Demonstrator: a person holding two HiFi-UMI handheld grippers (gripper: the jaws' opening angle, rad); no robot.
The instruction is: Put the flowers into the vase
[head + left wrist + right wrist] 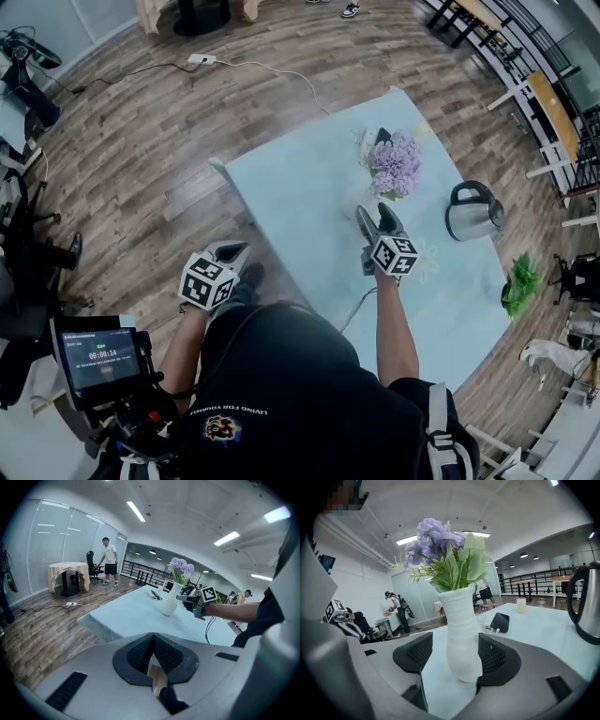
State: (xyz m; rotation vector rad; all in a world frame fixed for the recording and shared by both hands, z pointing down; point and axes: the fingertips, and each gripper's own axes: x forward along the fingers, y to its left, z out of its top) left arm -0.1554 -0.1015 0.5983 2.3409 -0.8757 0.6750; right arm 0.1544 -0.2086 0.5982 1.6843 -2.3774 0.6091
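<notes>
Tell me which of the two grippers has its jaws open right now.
The right gripper: its jaws stand apart, one on each side of the white ribbed vase of purple flowers. The left gripper has its jaws closed together, empty.

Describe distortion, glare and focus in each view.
Head view: fisheye curves the table edges, light is even. Left gripper view: dark vignette, ceiling lights glare white. Right gripper view: vase sharp inside the open right tool, kettle bowed at the edge.

Open-plan office hall; wood floor (131, 159), glass partitions (56, 550), ceiling strip lights (135, 511), swivel chair (92, 566), railing (140, 570).
</notes>
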